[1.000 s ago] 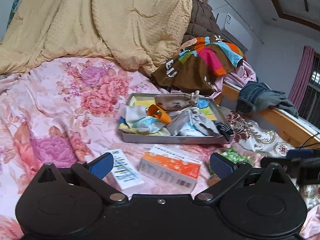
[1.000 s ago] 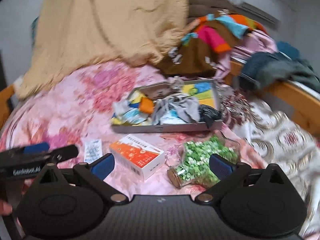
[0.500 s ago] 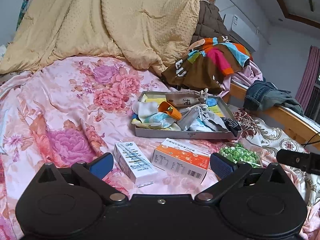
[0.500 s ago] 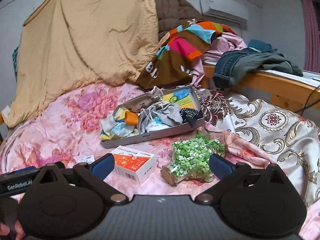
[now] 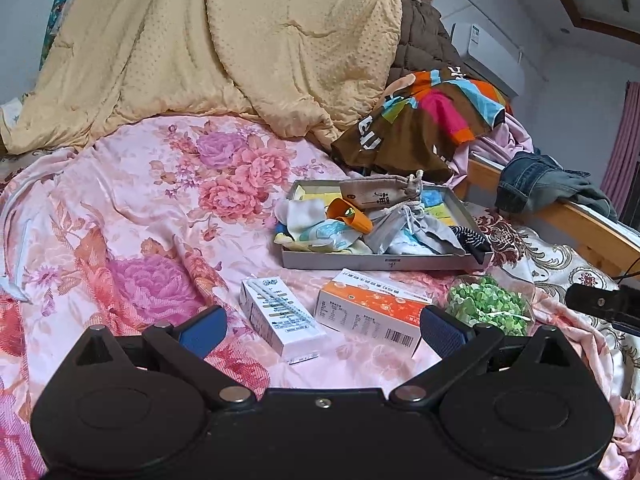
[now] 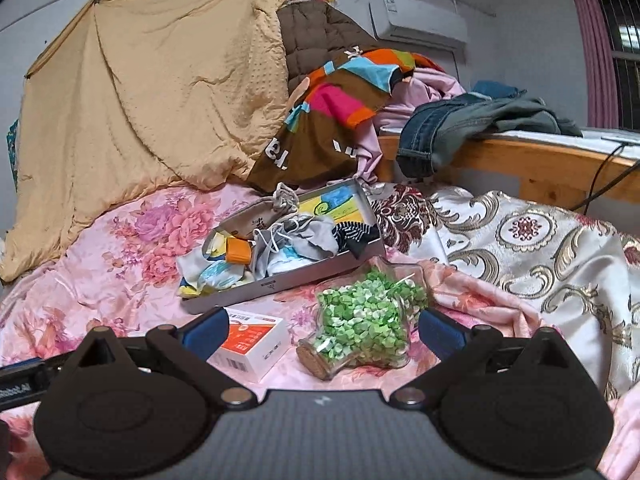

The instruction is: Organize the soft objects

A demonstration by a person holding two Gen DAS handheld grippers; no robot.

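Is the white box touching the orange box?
Apart. The left wrist view shows a strip of pink sheet between the white box and the orange box.

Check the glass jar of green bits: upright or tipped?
Tipped. The glass jar lies on its side on the pink floral bedspread, cork end toward the camera.

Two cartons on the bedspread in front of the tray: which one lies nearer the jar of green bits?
The orange-and-white carton, lying right beside the jar. The plain white carton lies farther left, with the orange one between it and the jar.
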